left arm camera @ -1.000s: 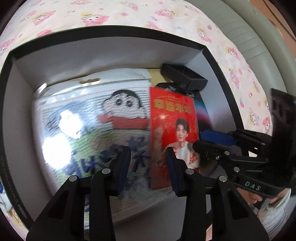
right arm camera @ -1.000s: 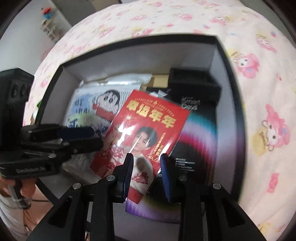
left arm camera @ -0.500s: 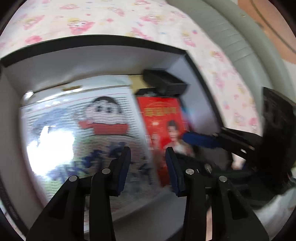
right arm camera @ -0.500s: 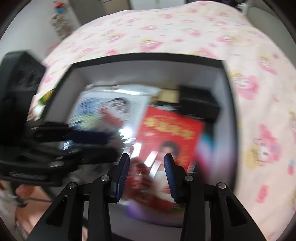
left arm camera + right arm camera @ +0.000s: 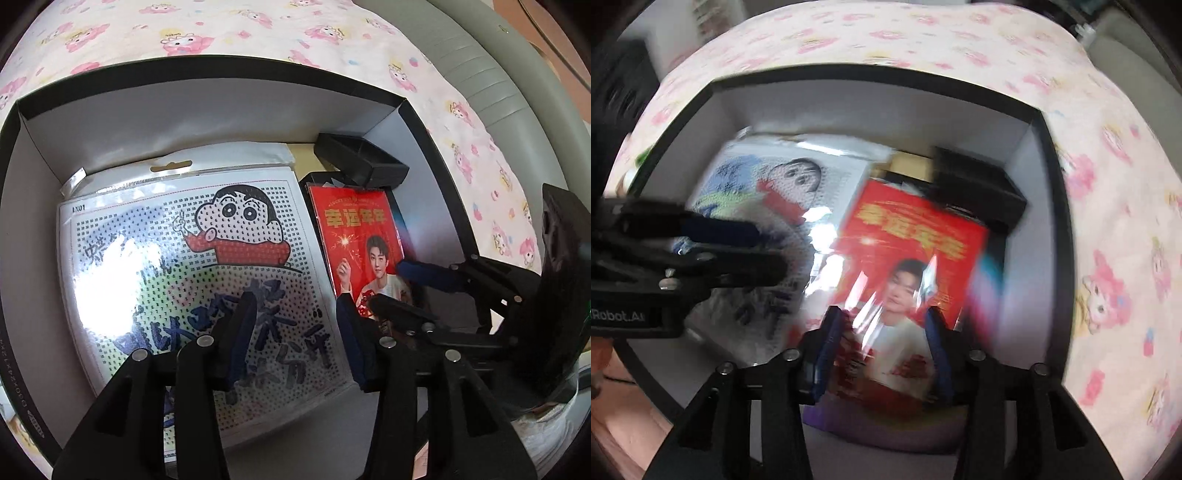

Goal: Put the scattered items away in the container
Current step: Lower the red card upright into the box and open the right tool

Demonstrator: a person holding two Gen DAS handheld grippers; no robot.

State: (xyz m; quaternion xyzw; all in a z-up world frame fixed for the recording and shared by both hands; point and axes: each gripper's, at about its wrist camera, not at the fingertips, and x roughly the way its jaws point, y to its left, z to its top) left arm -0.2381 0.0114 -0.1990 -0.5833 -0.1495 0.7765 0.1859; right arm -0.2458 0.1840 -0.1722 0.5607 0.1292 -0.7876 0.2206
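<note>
Left tongs point(image 5: 295, 332) opening, empty; right tongs point(image 5: 882, 343) apart over red card point(image 5: 912, 258) — sharp only in left view

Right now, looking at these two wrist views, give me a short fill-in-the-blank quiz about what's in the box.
1. The cartoon bead sheet lies in the ____ half of the box in the left wrist view.
2. The packet with a portrait is mainly ____ in colour.
3. The small black tray sits in the box's far ____ corner.
4. The box rests on a ____ patterned sheet.

Answers: left; red; right; pink
</note>
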